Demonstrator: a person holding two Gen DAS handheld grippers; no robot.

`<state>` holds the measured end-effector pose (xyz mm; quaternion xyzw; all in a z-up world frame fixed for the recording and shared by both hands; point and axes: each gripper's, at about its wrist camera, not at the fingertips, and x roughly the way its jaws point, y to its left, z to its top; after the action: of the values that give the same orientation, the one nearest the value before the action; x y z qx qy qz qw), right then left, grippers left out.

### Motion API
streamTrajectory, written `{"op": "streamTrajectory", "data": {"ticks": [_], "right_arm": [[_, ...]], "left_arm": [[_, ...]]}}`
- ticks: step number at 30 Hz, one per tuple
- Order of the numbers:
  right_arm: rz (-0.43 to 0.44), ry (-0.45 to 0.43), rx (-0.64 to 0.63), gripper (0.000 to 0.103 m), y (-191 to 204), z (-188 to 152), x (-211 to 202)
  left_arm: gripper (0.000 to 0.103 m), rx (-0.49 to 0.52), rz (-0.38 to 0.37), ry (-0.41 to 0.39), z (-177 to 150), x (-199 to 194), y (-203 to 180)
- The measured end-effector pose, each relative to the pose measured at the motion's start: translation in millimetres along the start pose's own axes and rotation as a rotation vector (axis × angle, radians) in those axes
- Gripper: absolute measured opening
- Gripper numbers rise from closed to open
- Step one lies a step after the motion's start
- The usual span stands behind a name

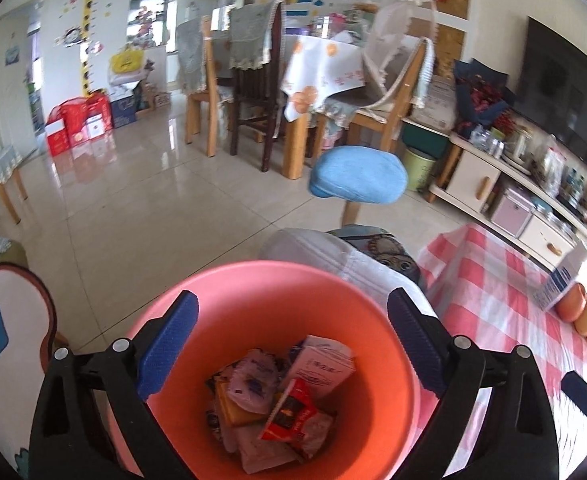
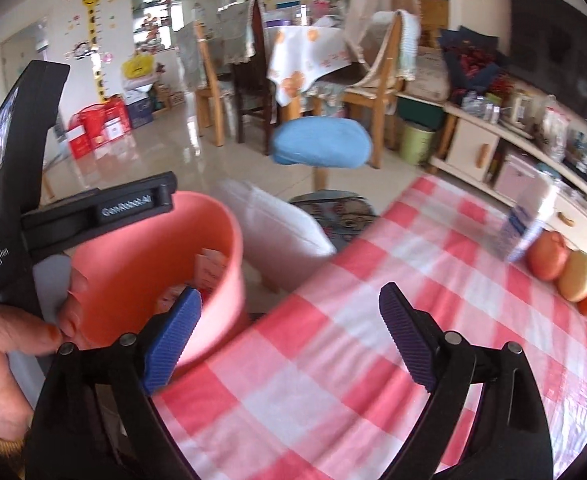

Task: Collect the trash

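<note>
The surface is covered by a red-and-white checked plastic cloth [image 2: 333, 360], glossy and slightly wrinkled. At its two o'clock edge in the right wrist view stands a white-and-blue cardboard carton [image 2: 523, 228], and just beside it, toward three o'clock, lies a row of round reddish and yellowish fruit [image 2: 565, 268], touching one another. The rest of the cloth in view is bare. Beyond the surface's ten o'clock edge lies the pale glossy tiled floor [image 1: 141, 216].

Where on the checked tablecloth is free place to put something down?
The middle of the checked tablecloth is bare, from the pink bin across to the far edge. That edge is crowded: a blue carton and fruit.
</note>
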<state>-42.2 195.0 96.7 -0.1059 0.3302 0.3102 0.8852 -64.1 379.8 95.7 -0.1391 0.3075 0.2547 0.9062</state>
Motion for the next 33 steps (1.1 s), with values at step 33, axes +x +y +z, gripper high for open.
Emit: {"op": "streamTrajectory", "data": {"ticks": [33], "right_arm": [[-0.388, -0.112, 0.287, 0.095, -189, -148, -178]], "left_arm": [[0.096, 0.378, -0.470, -0.083, -109, -137, -214]]}}
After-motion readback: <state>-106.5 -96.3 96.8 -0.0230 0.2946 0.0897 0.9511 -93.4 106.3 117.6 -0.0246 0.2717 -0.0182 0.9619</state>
